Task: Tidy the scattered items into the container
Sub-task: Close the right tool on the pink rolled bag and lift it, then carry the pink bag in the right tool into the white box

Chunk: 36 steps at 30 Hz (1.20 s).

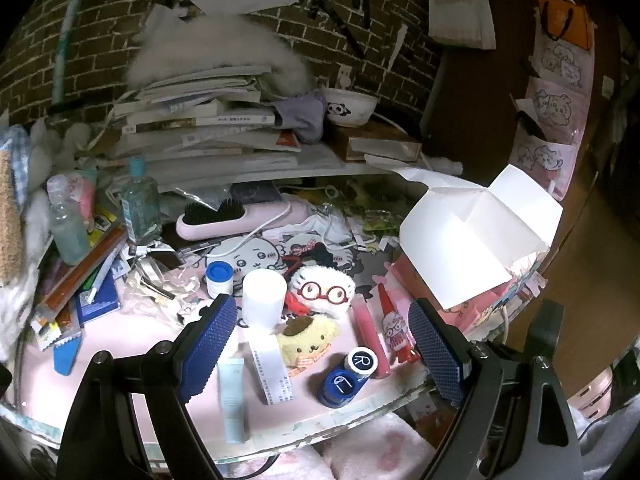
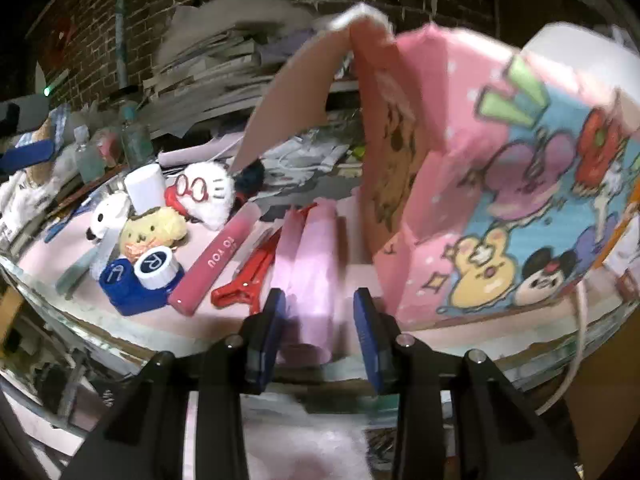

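A pink cartoon-printed box (image 2: 500,184) with open flaps stands at the table's right; it shows in the left wrist view (image 1: 476,240) with white flaps up. My right gripper (image 2: 318,320) is open around a pink tube (image 2: 312,264) lying in front of the box. My left gripper (image 1: 320,344) is open and empty above a yellow dog plush (image 1: 306,338), a blue contact lens case (image 1: 346,376) and a white cylinder (image 1: 262,296). A white plush with red glasses (image 1: 324,290), a pink lip-gloss tube (image 1: 370,332) and a red clip (image 1: 396,332) lie close by.
A stack of books and papers (image 1: 200,120) with a panda bowl (image 1: 348,106) fills the back. Bottles (image 1: 138,200), a pink hairbrush (image 1: 236,218) and snack packets (image 1: 80,280) crowd the left. A pale green tube (image 1: 232,396) lies by the table's front edge (image 1: 304,428).
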Each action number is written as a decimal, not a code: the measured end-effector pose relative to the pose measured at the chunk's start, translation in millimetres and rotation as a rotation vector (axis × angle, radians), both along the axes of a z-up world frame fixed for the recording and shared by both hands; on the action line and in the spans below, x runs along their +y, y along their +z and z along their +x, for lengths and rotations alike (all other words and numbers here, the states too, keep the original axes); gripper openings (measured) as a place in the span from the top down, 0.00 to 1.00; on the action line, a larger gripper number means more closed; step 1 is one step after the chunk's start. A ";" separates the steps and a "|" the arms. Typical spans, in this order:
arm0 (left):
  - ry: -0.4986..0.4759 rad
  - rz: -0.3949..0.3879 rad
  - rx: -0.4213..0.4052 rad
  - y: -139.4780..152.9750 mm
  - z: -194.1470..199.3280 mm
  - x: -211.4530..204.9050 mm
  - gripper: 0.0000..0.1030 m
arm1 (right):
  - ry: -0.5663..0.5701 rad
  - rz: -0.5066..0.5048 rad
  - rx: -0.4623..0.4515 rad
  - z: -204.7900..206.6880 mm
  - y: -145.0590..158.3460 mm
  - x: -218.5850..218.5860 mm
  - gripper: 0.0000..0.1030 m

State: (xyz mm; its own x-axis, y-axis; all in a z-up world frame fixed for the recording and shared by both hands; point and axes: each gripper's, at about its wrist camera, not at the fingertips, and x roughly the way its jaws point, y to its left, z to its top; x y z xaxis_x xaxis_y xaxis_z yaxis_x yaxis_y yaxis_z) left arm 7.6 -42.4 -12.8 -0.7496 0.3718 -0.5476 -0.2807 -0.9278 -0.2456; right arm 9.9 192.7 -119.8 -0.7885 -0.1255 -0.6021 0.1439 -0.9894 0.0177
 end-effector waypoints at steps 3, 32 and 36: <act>0.002 -0.001 0.000 -0.2 0.0 0.3 0.17 | 0.000 0.036 0.010 -1.9 -1.8 -6.8 0.69; 0.000 0.020 -0.025 -6.3 0.8 -3.6 0.17 | 0.072 0.089 0.177 15.4 18.7 -34.3 0.86; 0.010 0.024 -0.019 -5.0 3.0 -10.3 0.17 | 0.111 0.099 0.208 18.9 25.2 -48.5 0.86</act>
State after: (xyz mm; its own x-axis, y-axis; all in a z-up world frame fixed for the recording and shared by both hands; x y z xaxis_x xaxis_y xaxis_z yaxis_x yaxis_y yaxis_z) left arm 10.7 -52.8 -17.8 -0.7430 0.3770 -0.5530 -0.2662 -0.9246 -0.2727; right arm 28.8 144.2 -94.6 -0.8814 -0.1666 -0.4420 0.2422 -0.9628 -0.1200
